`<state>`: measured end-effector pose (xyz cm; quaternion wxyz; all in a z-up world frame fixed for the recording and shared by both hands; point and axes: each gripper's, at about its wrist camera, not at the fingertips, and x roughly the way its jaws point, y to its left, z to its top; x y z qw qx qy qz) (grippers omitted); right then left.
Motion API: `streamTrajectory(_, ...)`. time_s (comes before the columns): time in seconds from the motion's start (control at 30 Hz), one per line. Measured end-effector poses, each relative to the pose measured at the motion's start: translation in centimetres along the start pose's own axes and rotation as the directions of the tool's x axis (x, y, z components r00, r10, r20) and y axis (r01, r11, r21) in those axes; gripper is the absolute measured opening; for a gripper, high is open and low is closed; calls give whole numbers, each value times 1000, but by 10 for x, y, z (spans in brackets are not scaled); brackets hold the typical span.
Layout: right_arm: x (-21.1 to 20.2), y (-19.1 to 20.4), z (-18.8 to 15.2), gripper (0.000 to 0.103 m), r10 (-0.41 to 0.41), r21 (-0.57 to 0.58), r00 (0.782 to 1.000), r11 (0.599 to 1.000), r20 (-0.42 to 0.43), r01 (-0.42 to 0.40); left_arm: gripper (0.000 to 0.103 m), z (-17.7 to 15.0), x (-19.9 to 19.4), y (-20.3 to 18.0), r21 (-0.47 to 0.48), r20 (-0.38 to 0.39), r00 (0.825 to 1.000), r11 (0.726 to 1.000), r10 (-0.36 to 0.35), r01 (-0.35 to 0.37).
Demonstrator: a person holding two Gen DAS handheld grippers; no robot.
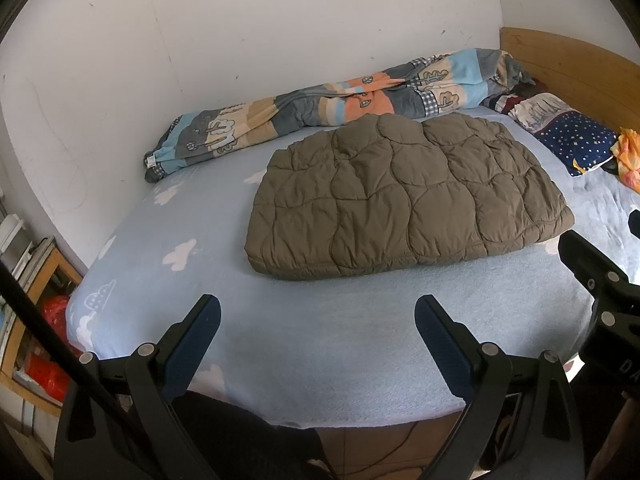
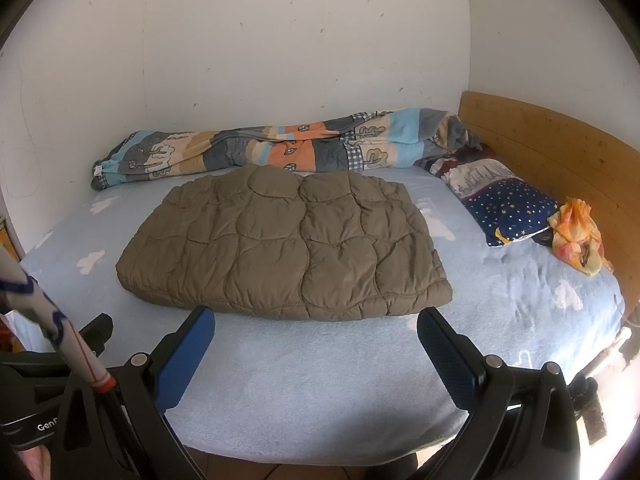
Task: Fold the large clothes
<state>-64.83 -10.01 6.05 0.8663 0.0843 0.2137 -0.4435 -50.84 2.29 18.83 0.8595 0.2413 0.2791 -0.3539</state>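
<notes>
a bed [image 2: 320,380] with a pale blue cloud-print sheet, set against a white wall.
a folded olive quilted jacket [image 2: 284,244] lies flat mid-bed, a rumpled patterned duvet [image 2: 280,148] behind it along the wall and a starry navy pillow [image 2: 512,208] by the wooden headboard [image 2: 560,152]. the left hand-held gripper [image 1: 318,336] and right hand-held gripper [image 2: 316,344] hover at the near edge, jaws spread wide, holding nothing, apart from the jacket.

A: Where does the folded olive quilted puffer garment [image 2: 280,240] lie?

B: Mid-bed, on the pale blue cloud-print sheet [image 2: 320,380]. The rolled patchwork blanket [image 2: 280,148] lies behind it along the wall; the navy star-print pillow [image 2: 508,204] lies to its right.
</notes>
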Motion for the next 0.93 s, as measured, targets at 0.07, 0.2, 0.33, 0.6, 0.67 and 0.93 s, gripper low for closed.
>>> streamTrajectory(0.07,0,-1,-1,103,-1,2,1000,1000,1,1,97,-1,1,0,0,0,1000,1000,3,-3)
streamTrajectory(0.2,0,-2,0,103,1,1,1000,1000,0,-1,97,-1,1,0,0,1,1000,1000,2,-2)
streamTrajectory(0.33,-1,-3,-1,103,0,1,1000,1000,1,0,97,-2,1,0,-1,2,1000,1000,4,-4)
streamTrajectory(0.6,0,-4,-1,103,0,2,1000,1000,-1,0,97,-3,1,1,-4,-7,1000,1000,4,-5)
streamTrajectory(0.67,-1,-4,-2,103,-3,5,1000,1000,-2,3,97,-2,1,2,-7,-10,1000,1000,5,-5)
streamTrajectory(0.93,5,-3,-1,103,-14,12,1000,1000,-14,14,97,-1,16,5,-15,-70,997,1000,-28,27)
